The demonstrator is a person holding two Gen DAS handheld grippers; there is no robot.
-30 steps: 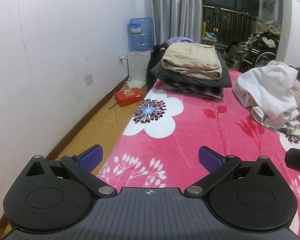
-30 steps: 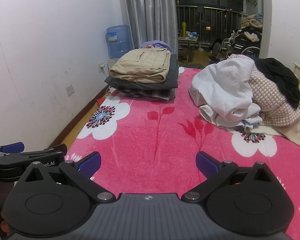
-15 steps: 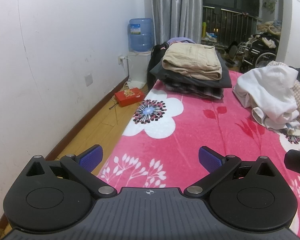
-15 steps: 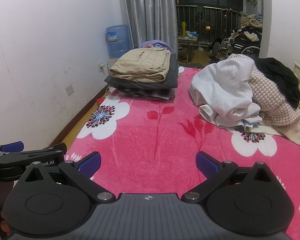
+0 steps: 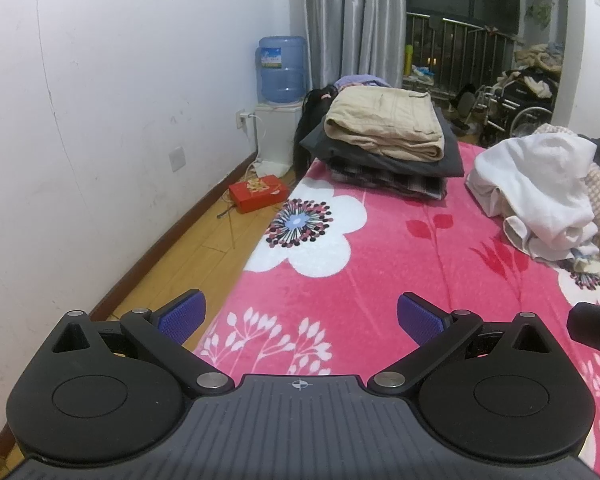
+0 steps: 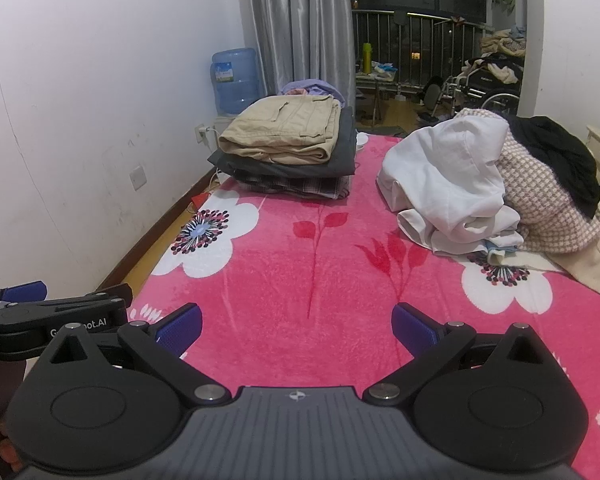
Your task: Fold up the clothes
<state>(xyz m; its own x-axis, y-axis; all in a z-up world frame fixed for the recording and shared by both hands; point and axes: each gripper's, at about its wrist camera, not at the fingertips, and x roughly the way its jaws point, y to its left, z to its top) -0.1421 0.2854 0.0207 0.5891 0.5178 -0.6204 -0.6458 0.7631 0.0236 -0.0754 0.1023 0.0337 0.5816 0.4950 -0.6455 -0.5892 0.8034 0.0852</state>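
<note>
A stack of folded clothes [image 5: 388, 140] [image 6: 288, 148], beige trousers on top of dark and plaid pieces, rests at the far end of the pink flowered blanket [image 5: 380, 264] [image 6: 320, 272]. An unfolded heap [image 6: 492, 184] with a white garment [image 5: 536, 196], a checked knit and a black piece lies at the far right. My left gripper [image 5: 300, 316] hovers open over the blanket's near left edge, nothing between its blue pads. My right gripper [image 6: 296, 326] is open and empty too, low over the near blanket. The left gripper [image 6: 24, 308] shows at the left edge of the right wrist view.
A white wall runs along the left, with a strip of wooden floor [image 5: 188, 268] between it and the bed. A red box [image 5: 258, 196] lies on that floor. A water dispenser [image 5: 282, 76] stands by grey curtains. A wheelchair [image 6: 488, 88] sits in the far doorway.
</note>
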